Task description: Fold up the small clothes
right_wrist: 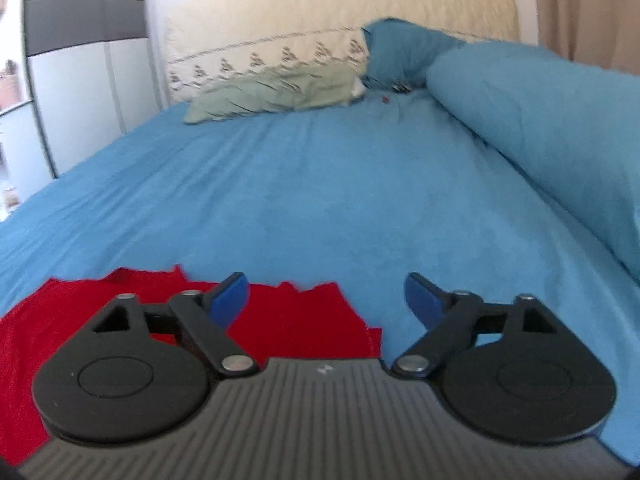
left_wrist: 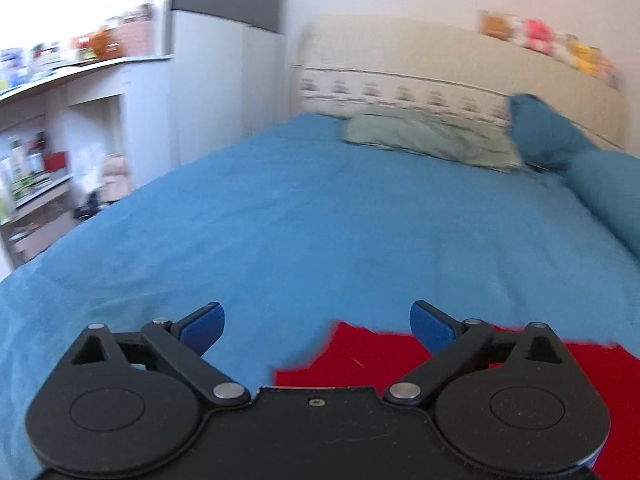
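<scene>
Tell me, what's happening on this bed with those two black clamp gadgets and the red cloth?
A person is holding a two-finger gripper in each hand, set to fold a small red garment lying on the blue bedsheet. Right now neither is gripping anything: the left gripper and the right gripper both have their jaws spread open, one at each side edge of the garment. The left one sits at its left edge, the right one at its right edge. A green pillow lies further up near the headboard.

Bed: blue sheet [right_wrist: 320, 184] fills centre
Pillow: pale green [right_wrist: 276, 94], 12 o'clock, against cream headboard [right_wrist: 280, 16]
Duvet: blue roll [right_wrist: 540, 128], 2 o'clock
Wardrobe [right_wrist: 80, 60]: 10 o'clock
Plush toys [left_wrist: 540, 38]: atop headboard
</scene>
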Motion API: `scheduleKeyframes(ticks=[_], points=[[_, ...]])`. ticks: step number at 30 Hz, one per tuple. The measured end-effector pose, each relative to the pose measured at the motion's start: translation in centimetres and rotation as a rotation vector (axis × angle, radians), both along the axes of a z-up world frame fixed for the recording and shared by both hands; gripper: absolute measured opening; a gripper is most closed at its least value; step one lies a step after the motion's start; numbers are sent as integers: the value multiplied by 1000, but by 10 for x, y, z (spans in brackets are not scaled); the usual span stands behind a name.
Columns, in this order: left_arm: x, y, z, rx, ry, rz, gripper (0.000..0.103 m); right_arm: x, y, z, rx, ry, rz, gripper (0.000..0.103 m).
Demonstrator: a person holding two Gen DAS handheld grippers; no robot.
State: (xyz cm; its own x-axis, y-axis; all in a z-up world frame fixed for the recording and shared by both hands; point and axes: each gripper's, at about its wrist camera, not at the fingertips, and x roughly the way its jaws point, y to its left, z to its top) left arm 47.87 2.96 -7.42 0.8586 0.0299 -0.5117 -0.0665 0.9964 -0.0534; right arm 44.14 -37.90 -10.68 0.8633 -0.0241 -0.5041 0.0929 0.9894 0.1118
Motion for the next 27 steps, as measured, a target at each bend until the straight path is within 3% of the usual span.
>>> scheduleKeyframes(ticks=[2, 5, 8, 11, 14, 18, 21, 24, 27], points=[[-22, -4, 2, -7, 5, -65, 103, -23, 7, 3, 16, -13, 41, 103], [-42, -12, -16, -56, 90, -160, 103, -46, 21, -6, 31, 34, 102, 103], [-54, -16, -46, -78, 195, -193, 103, -61, 34, -30, 20, 94, 117, 103], [-60, -17, -75, -52, 262, -193, 103, -68, 33, -55, 77, 146, 83, 103], [-60, -20, -90, -14, 288, -194, 103, -68, 32, -70, 85, 176, 55, 103], [-61, -31, -88, 62, 293, -200, 103, -68, 36, -69, 47, 185, 89, 103], [-71, -33, -73, 77, 267, -187, 103, -76, 31, -56, 36, 161, 85, 103], [-86, -35, -46, 66, 189, -189, 103, -101, 20, -29, 39, 129, 55, 103], [-98, -43, -28, 2, 175, -261, 103, -126, 11, -18, 67, 161, 41, 103]])
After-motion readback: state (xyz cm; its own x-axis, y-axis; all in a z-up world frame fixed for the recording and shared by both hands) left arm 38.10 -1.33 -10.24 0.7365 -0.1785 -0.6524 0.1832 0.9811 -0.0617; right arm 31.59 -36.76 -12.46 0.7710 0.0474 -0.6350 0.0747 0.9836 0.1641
